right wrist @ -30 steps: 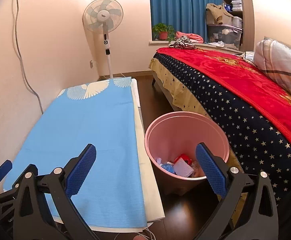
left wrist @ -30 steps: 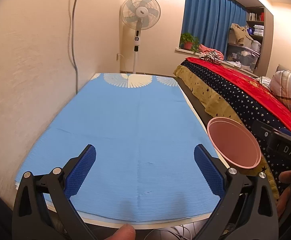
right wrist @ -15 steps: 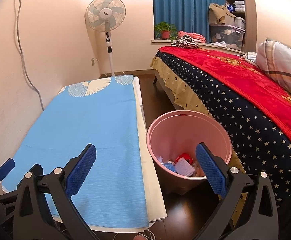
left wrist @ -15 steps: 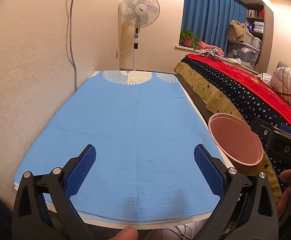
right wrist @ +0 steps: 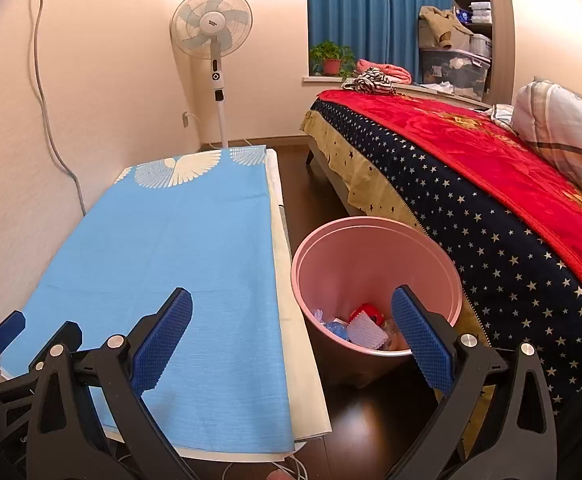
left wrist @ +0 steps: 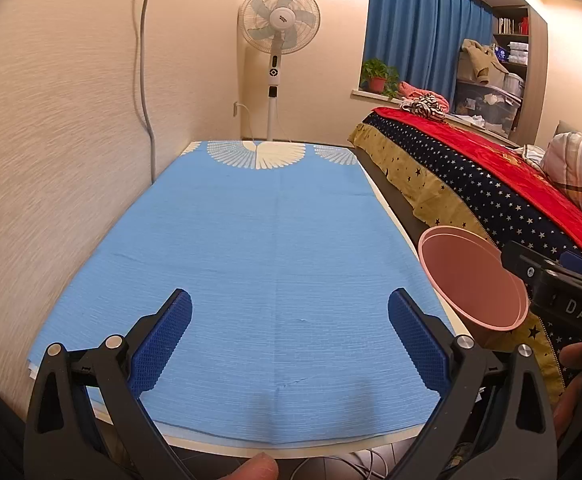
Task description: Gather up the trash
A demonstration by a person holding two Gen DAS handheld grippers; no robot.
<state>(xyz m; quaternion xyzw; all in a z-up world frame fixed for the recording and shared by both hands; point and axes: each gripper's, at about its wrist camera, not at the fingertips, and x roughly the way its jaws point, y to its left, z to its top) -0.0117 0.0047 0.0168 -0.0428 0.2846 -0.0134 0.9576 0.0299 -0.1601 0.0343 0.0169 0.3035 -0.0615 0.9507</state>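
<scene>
Trash: several small pieces [right wrist: 365,326] lie at the bottom of the pink bin, among them a white gridded piece, something red and something blue; what each one is I cannot tell.
Pink bin: the round bin [right wrist: 375,240] stands upright on the dark floor, in the gap between the low table and the bed, just beside the table's long edge. In the left wrist view only its rim and inner wall [left wrist: 471,276] show, at the right.
Right gripper: [right wrist: 291,336] spread wide, nothing between its blue pads; it hangs above the table's near corner and the bin, with the right-hand pad over the bin's mouth.
Left gripper: [left wrist: 290,336] equally wide apart and empty, held over the near end of the blue cloth.
Hands: a fingertip [left wrist: 251,466] shows at the bottom edge of the left wrist view, and fingers [left wrist: 573,376] around the other tool's black body at the right.
Table: low, covered by a blue cloth [left wrist: 271,248] with a white wing pattern at its far end; a cream strip [right wrist: 291,320] is bare along the bin side.
Bed: [right wrist: 491,184] red and star-patterned blanket, a striped pillow at the right.
Fan: a white standing fan [right wrist: 213,24] past the table's far end, against the wall.
</scene>
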